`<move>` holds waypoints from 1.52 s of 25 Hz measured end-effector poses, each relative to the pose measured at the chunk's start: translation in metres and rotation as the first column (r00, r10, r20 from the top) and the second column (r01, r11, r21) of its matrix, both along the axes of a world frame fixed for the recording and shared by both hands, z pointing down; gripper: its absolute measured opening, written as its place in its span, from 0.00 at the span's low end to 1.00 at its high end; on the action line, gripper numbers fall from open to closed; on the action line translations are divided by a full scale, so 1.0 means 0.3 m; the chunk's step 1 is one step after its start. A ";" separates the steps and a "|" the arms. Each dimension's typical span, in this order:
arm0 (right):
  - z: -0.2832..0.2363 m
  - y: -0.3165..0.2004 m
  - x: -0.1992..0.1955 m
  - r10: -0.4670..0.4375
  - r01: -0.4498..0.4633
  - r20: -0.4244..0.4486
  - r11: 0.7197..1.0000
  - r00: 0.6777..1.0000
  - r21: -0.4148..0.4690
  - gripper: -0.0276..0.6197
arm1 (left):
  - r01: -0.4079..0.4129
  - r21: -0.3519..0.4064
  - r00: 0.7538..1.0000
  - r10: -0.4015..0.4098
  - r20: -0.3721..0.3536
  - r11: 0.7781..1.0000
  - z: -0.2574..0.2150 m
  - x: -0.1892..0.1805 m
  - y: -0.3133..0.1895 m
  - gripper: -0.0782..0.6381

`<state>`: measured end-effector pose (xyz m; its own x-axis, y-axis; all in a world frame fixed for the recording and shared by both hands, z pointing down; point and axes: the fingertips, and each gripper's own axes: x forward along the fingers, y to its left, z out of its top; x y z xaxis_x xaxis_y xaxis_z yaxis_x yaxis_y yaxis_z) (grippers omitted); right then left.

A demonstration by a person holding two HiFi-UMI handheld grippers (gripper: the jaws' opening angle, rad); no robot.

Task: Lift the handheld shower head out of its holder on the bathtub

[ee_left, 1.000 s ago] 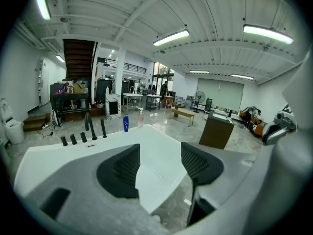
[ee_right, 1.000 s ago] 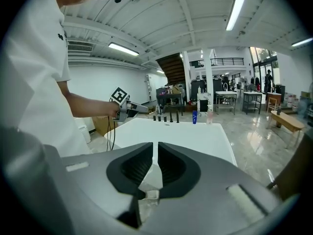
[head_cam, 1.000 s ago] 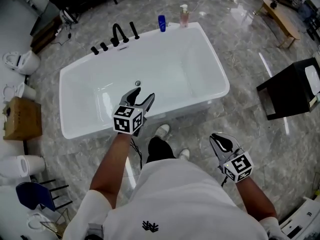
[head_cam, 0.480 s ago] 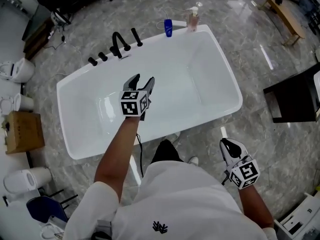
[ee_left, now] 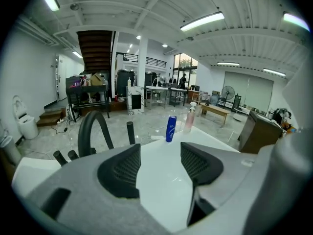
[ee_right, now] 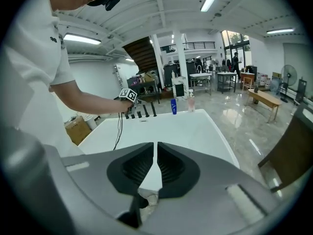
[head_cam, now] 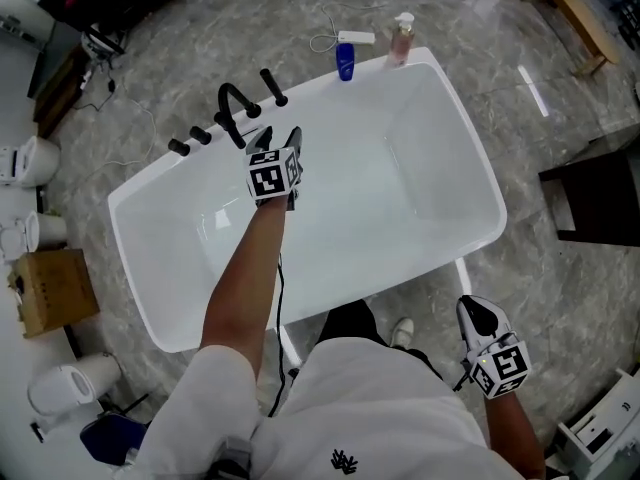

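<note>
A white bathtub [head_cam: 135, 268] stands on the grey marble-tiled floor [head_cam: 520, 108]. On its rim at about 11 o'clock stand two black knobs [head_cam: 180, 148], an arched black faucet [head_cam: 232, 108] and the upright black handheld shower head [head_cam: 272, 86]. At the 1 o'clock corner stand a blue bottle [head_cam: 345, 63] and a pink pump bottle [head_cam: 402, 40], with a white power strip [head_cam: 356, 37] on the floor just beyond.

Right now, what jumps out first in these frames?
The big white bathtub fills the head view, on a grey marble floor. The left tongs, open and empty, hover near its far rim, just short of the black faucet arch and the upright shower head beside it. The right tongs hang shut by the person's side.
</note>
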<state>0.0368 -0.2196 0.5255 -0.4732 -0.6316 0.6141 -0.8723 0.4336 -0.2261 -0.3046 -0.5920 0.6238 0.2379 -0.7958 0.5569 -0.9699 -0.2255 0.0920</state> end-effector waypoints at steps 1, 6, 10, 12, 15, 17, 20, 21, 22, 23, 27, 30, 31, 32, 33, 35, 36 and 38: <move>0.011 -0.009 0.001 0.011 -0.011 -0.004 1.000 1.000 -0.014 0.10 | 0.012 -0.003 1.000 -0.012 0.004 1.000 0.022 -0.011 -0.045 0.47; 0.063 -0.038 -0.004 0.065 -0.066 -0.016 0.995 0.998 -0.076 0.10 | 0.059 -0.020 0.998 -0.059 0.027 0.998 0.114 -0.080 -0.238 0.47; 0.100 -0.054 -0.013 0.088 -0.090 -0.023 0.989 0.996 -0.121 0.10 | 0.084 -0.031 0.996 -0.083 0.029 0.996 0.178 -0.120 -0.370 0.47; 0.117 -0.056 -0.011 0.094 -0.098 -0.030 0.984 0.995 -0.147 0.10 | 0.095 -0.033 0.995 -0.094 0.039 0.995 0.211 -0.136 -0.431 0.47; 0.139 -0.065 -0.021 0.104 -0.108 -0.031 0.978 0.994 -0.180 0.10 | 0.117 -0.042 0.992 -0.115 0.055 0.992 0.257 -0.173 -0.513 0.47; 0.151 -0.086 -0.035 0.108 -0.111 -0.026 0.975 0.994 -0.190 0.10 | 0.124 -0.041 0.990 -0.121 0.068 0.991 0.278 -0.199 -0.563 0.47; 0.170 -0.104 -0.042 0.116 -0.118 -0.024 0.972 0.993 -0.203 0.10 | 0.128 -0.041 0.989 -0.124 0.082 0.991 0.312 -0.220 -0.613 0.47; 0.176 -0.106 -0.043 0.118 -0.120 -0.024 0.970 0.993 -0.209 0.10 | 0.129 -0.044 0.989 -0.126 0.083 0.991 0.325 -0.224 -0.627 0.47; 0.185 -0.108 -0.045 0.120 -0.123 -0.025 0.969 0.992 -0.216 0.10 | 0.132 -0.047 0.988 -0.128 0.083 0.990 0.337 -0.229 -0.642 0.47; 0.195 -0.109 -0.048 0.121 -0.123 -0.024 0.967 0.992 -0.224 0.10 | 0.135 -0.049 0.988 -0.131 0.084 0.990 0.346 -0.233 -0.658 0.47; 0.234 -0.119 -0.070 0.113 -0.113 -0.017 0.961 0.993 -0.251 0.10 | 0.140 -0.051 0.985 -0.134 0.107 0.989 0.379 -0.249 -0.720 0.47; 0.256 -0.120 -0.082 0.109 -0.109 -0.015 0.958 0.994 -0.266 0.10 | 0.141 -0.056 0.984 -0.134 0.121 0.988 0.404 -0.260 -0.754 0.45; 0.264 -0.120 -0.086 0.106 -0.106 -0.014 0.957 0.994 -0.271 0.10 | 0.143 -0.057 0.983 -0.135 0.125 0.988 0.412 -0.266 -0.763 0.44; 0.271 -0.120 -0.089 0.102 -0.102 -0.014 0.956 0.995 -0.277 0.10 | 0.143 -0.059 0.983 -0.135 0.126 0.988 0.420 -0.270 -0.772 0.44; 0.276 -0.121 -0.093 0.097 -0.097 -0.014 0.955 0.995 -0.281 0.10 | 0.142 -0.062 0.983 -0.133 0.125 0.988 0.428 -0.272 -0.780 0.43; 0.285 -0.119 -0.100 0.096 -0.096 -0.014 0.953 0.995 -0.288 0.10 | 0.132 -0.076 0.985 -0.123 0.118 0.988 0.445 -0.272 -0.789 0.39; 0.289 -0.118 -0.101 0.098 -0.098 -0.014 0.952 0.995 -0.290 0.10 | 0.129 -0.083 0.986 -0.119 0.113 0.988 0.452 -0.272 -0.791 0.35; 0.296 -0.119 -0.096 0.101 -0.101 -0.015 0.951 0.995 -0.291 0.10 | 0.129 -0.088 0.987 -0.119 0.108 0.988 0.455 -0.272 -0.794 0.31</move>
